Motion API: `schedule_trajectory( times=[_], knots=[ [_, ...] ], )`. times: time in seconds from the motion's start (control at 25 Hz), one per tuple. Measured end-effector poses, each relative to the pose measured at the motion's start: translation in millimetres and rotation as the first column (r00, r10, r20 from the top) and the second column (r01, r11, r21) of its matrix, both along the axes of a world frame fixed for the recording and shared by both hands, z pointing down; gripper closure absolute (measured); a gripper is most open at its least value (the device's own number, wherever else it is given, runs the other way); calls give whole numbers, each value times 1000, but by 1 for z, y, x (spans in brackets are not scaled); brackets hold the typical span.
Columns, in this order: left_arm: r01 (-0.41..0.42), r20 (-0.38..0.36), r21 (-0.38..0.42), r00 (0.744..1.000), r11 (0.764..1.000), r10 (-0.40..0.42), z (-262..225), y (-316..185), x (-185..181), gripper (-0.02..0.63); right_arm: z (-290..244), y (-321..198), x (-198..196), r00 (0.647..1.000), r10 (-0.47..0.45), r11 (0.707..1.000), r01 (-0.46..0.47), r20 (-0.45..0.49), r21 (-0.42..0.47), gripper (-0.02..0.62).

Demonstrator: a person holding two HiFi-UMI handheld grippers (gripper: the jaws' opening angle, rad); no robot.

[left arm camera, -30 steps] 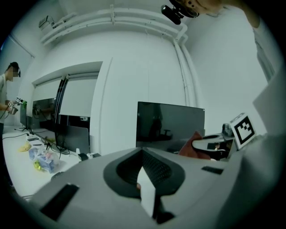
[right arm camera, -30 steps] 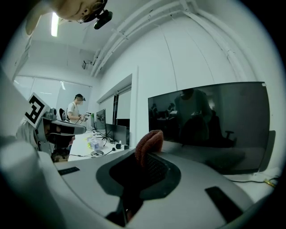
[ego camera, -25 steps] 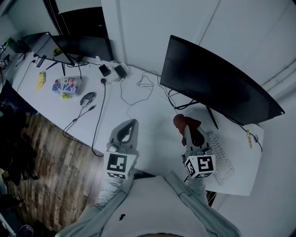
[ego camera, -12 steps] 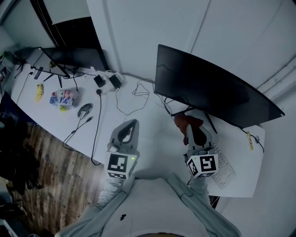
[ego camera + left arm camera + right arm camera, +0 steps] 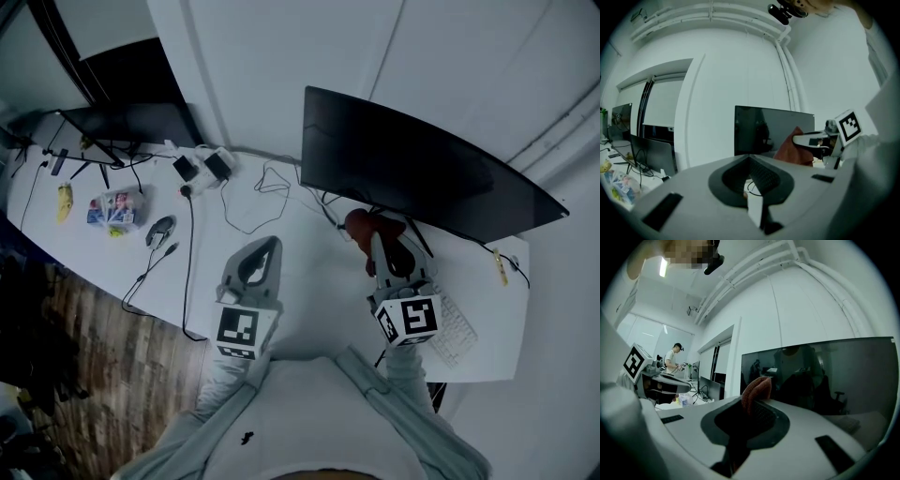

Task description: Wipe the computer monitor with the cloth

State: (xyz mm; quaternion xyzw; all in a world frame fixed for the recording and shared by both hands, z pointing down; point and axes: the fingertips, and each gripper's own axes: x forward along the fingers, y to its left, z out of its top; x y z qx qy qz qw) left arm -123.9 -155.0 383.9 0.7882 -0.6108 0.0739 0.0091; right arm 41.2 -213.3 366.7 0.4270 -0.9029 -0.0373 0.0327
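The right gripper's (image 5: 758,408) jaws are closed on a red cloth (image 5: 756,389), and a fold of it bulges out past their tips. In the head view this gripper (image 5: 377,246) points up at the lower edge of the monitor (image 5: 422,178), with the cloth (image 5: 362,225) just under that edge beside the stand. Whether the cloth touches the screen cannot be told. From the right gripper view the dark monitor (image 5: 825,376) fills the space behind the cloth and shows dim reflections.

The left gripper's (image 5: 750,159) jaws meet at their tips with nothing between them. It (image 5: 269,247) hangs over the desk (image 5: 309,281), well left of the right gripper and short of the monitor (image 5: 768,133). Its own view shows the cloth (image 5: 793,149) in the other gripper (image 5: 815,140) off to the right.

A keyboard (image 5: 457,330) lies on the desk under the right gripper's marker cube (image 5: 409,319). Loose cables (image 5: 267,187) run along the desk left of the monitor. Farther left are power adapters (image 5: 202,167), a mouse (image 5: 159,228), a packet (image 5: 112,208), a banana (image 5: 64,202) and a second monitor (image 5: 131,122). A person (image 5: 672,357) stands far back in the right gripper view.
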Motion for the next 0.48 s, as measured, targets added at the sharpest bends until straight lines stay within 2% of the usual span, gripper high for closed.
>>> schedule_trajectory(
  times=[0.24,0.48],
  knots=[
    [25,-17,-1,1000,1000,-25,-2,14,-12,586,-14,-14,-41,999,-53,998,53,-7,45,561],
    [66,-24,-10,998,998,-66,3,26,-31,586,-51,-31,-90,995,-97,985,92,23,146,561]
  ],
)
